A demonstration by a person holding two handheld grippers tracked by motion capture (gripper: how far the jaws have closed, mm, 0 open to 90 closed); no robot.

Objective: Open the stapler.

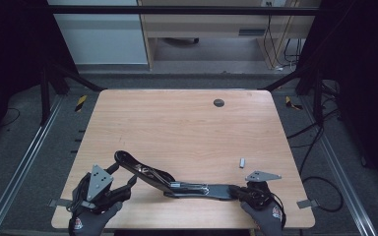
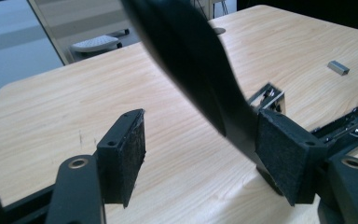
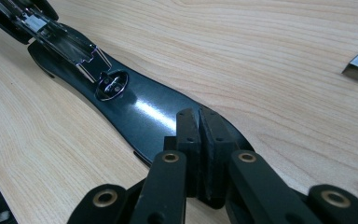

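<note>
A black stapler lies swung open on the wooden table (image 1: 177,123). Its upper arm (image 1: 140,169) rises to the left and its base (image 1: 204,189) lies flat toward the right. My left gripper (image 1: 128,186) is open around the raised arm (image 2: 191,60), which passes close to the right-hand pad (image 2: 284,158); the other pad (image 2: 123,161) stands apart. My right gripper (image 1: 237,191) is shut, its pads pressed together on top of the base's near end (image 3: 140,112), with nothing seen between them. The metal staple channel (image 3: 70,44) lies exposed.
A small strip of staples (image 1: 242,162) lies on the table just beyond the right gripper. A dark round grommet (image 1: 218,103) sits near the far edge. Cables trail on the floor at the right.
</note>
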